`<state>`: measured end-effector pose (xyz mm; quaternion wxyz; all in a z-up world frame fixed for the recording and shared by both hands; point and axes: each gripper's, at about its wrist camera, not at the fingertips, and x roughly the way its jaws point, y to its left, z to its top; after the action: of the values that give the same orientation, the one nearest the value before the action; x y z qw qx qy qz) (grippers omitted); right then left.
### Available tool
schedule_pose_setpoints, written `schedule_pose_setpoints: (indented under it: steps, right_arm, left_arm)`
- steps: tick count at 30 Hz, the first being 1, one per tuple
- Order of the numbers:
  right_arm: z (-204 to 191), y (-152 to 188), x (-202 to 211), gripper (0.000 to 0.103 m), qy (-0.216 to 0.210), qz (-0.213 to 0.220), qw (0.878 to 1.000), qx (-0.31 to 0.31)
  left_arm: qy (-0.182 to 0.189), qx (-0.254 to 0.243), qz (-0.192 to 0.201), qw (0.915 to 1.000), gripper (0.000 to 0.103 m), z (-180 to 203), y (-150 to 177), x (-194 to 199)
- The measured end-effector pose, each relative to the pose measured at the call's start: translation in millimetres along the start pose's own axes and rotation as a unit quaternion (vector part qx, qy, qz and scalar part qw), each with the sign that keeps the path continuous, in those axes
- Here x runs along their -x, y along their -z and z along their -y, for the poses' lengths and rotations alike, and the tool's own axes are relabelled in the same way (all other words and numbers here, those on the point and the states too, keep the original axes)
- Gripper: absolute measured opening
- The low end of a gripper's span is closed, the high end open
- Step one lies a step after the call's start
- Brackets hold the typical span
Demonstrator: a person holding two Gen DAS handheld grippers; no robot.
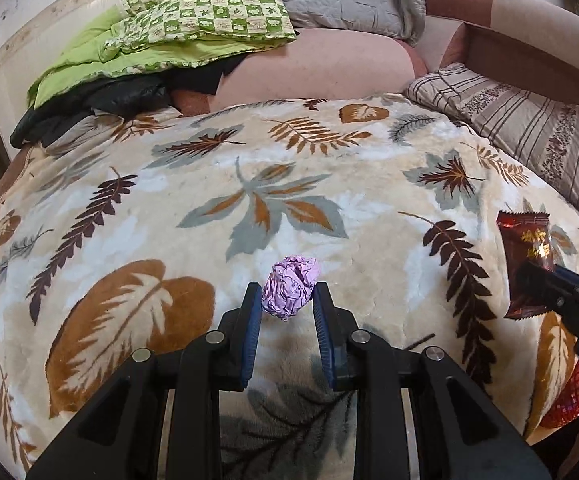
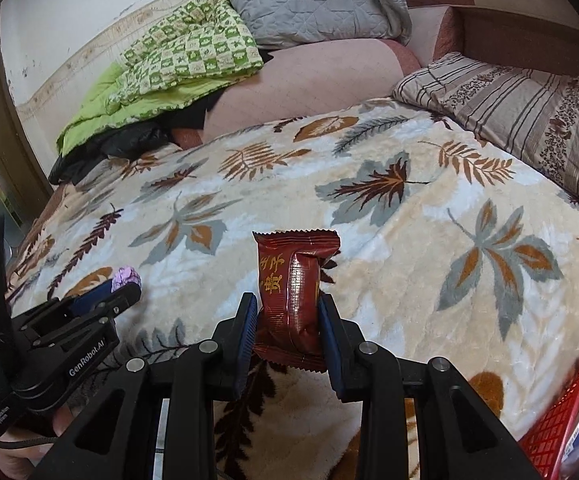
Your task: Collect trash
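Note:
A crumpled purple paper ball (image 1: 289, 294) sits between the blue pads of my left gripper (image 1: 287, 292), which is shut on it just above the leaf-patterned blanket (image 1: 289, 184). In the right wrist view the purple paper ball (image 2: 127, 276) shows at the tips of the left gripper (image 2: 127, 286). My right gripper (image 2: 287, 300) is shut on a dark red snack wrapper (image 2: 289, 280), held upright over the blanket (image 2: 409, 264). In the left wrist view the red snack wrapper (image 1: 525, 248) and right gripper (image 1: 529, 274) are at the far right.
A red mesh basket (image 2: 561, 412) stands off the bed's near right corner. A striped pillow (image 2: 529, 112), grey pillow (image 2: 309, 4), green quilt (image 2: 177, 60), black garment (image 2: 109, 148) and cardboard box (image 2: 509, 36) lie at the back.

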<state>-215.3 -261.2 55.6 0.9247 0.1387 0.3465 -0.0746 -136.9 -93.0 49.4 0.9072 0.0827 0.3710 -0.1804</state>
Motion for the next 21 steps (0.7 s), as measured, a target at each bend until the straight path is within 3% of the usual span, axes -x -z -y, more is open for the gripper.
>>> schedule_pose_setpoints:
  steps: [16,21]
  right_arm:
    - [-4.5,1.3,-3.3,0.034,0.001,-0.004,1.000,0.014]
    - [6.7,-1.9,12.5,0.034,-0.008,0.010,1.000,-0.009]
  left_arm:
    - [-0.007,-0.001,0.002,1.0000,0.025,0.8,-1.3,-2.6]
    - [0.015,-0.020,0.005,0.9997,0.025,11.5,-3.6,4.3]
